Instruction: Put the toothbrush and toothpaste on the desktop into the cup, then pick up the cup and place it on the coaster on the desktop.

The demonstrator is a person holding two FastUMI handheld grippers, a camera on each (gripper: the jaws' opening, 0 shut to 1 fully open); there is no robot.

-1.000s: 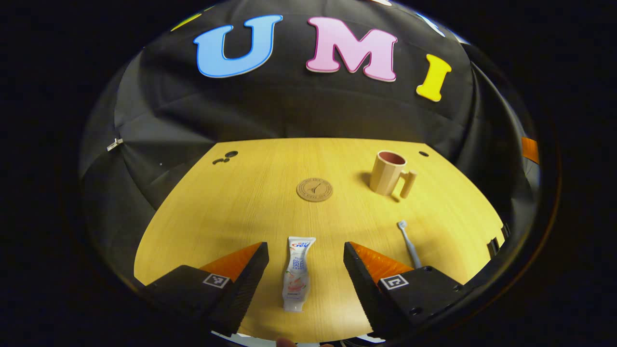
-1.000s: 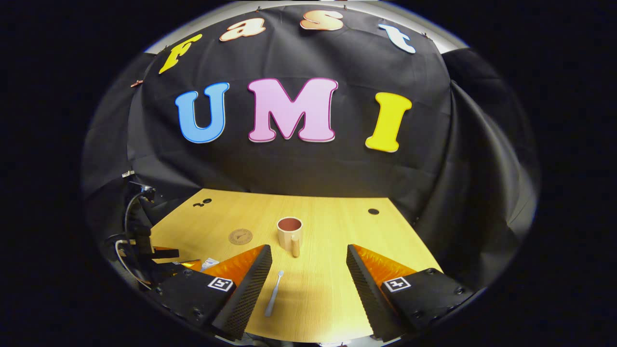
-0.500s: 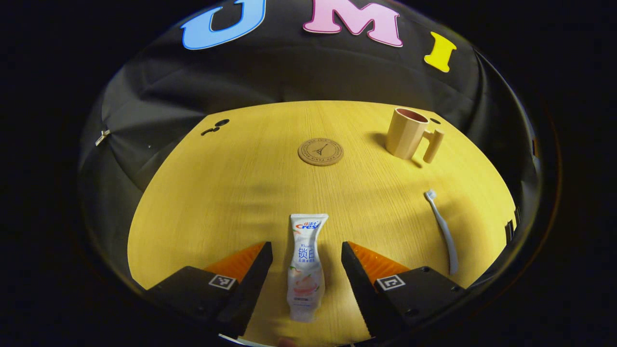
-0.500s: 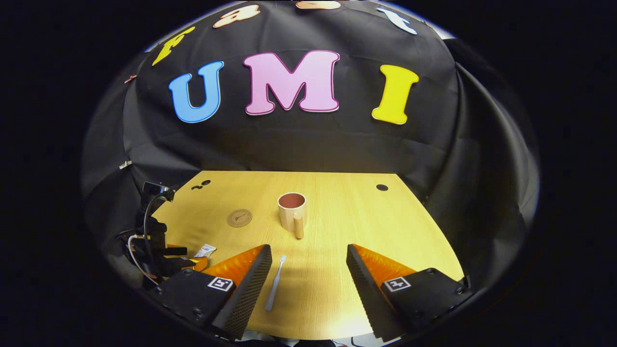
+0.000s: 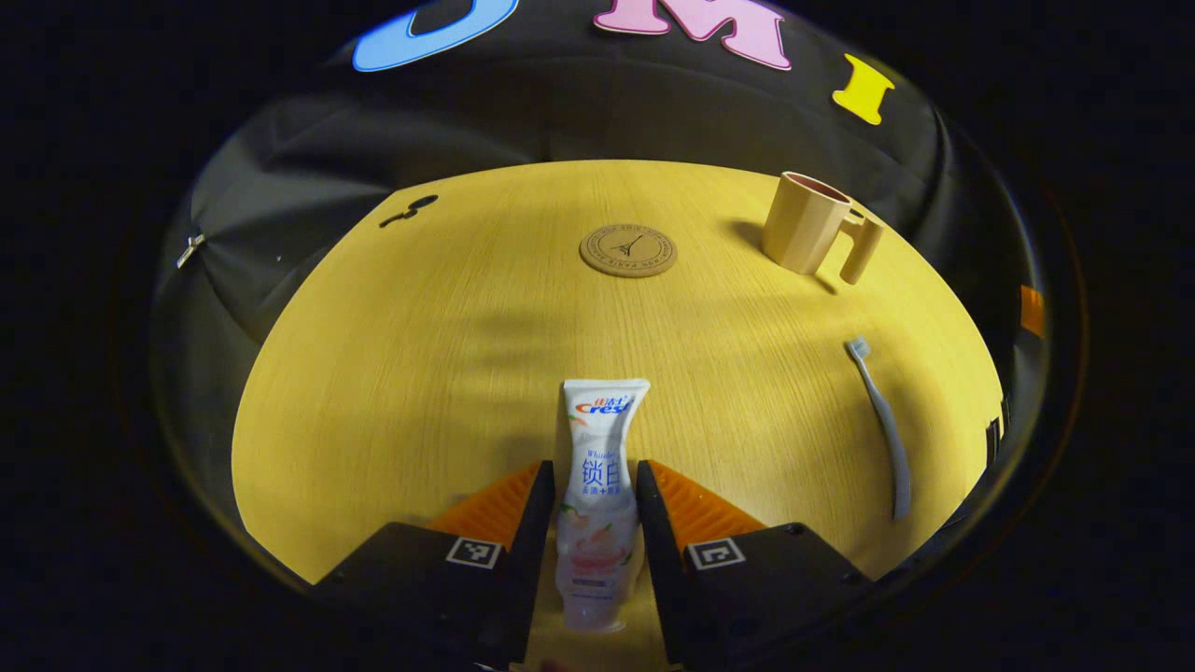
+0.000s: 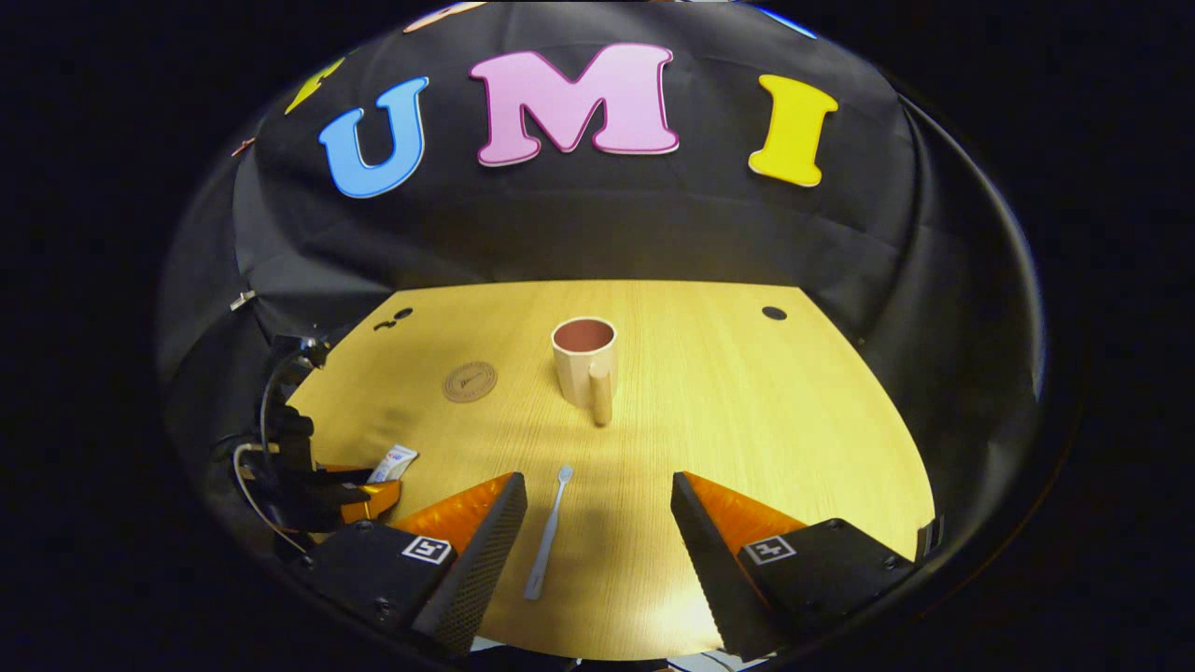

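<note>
A black cloth wall backs a pale wooden table (image 5: 448, 355) that carries all four task things. The left claw (image 5: 592, 504) has its fingers pressed against both sides of the toothpaste (image 5: 597, 485), which lies flat on the table near its front edge, so the tube looks clamped but not lifted. The right claw (image 6: 597, 523) stands wide apart and holds nothing; the toothbrush (image 6: 549, 532) lies on the table between its fingers, nearer its left one. The cup (image 6: 584, 362) stands upright and apparently empty, handle toward the right gripper view's camera, well apart from the coaster (image 6: 470, 381). Judging from this, nothing is in the cup yet: both items and the cup's move remain. The right gripper view looks into the cup's mouth and catches the left claw at the table's left edge.
</note>
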